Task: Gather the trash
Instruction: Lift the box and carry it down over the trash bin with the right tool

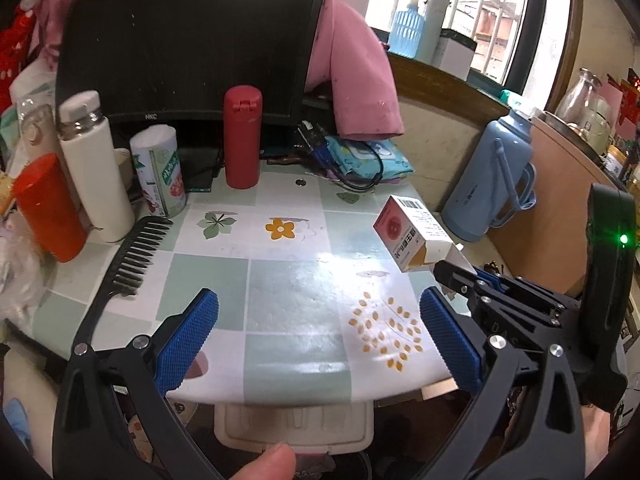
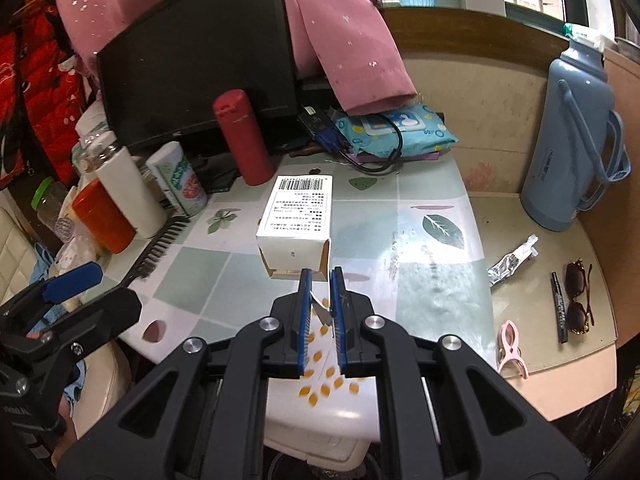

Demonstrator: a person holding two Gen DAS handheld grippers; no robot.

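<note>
An empty white and pink medicine box (image 2: 298,220) hangs in the air above the tiled tabletop (image 2: 360,232). My right gripper (image 2: 321,276) is shut on the box's open end flap and holds it up. In the left wrist view the same box (image 1: 416,232) shows at the right, with the right gripper (image 1: 460,270) gripping its lower end. My left gripper (image 1: 320,320) is open and empty, low over the table's front edge, left of the box. A crumpled silver tube (image 2: 512,260) lies on the side table at the right.
A monitor (image 1: 188,40), red bottle (image 1: 242,136), white flask (image 1: 96,168), orange cup (image 1: 48,208), can (image 1: 160,172) and black comb (image 1: 128,256) crowd the back left. A blue thermos (image 2: 572,140), sunglasses (image 2: 578,296), a pen (image 2: 559,304) and pink clip (image 2: 510,346) sit at the right.
</note>
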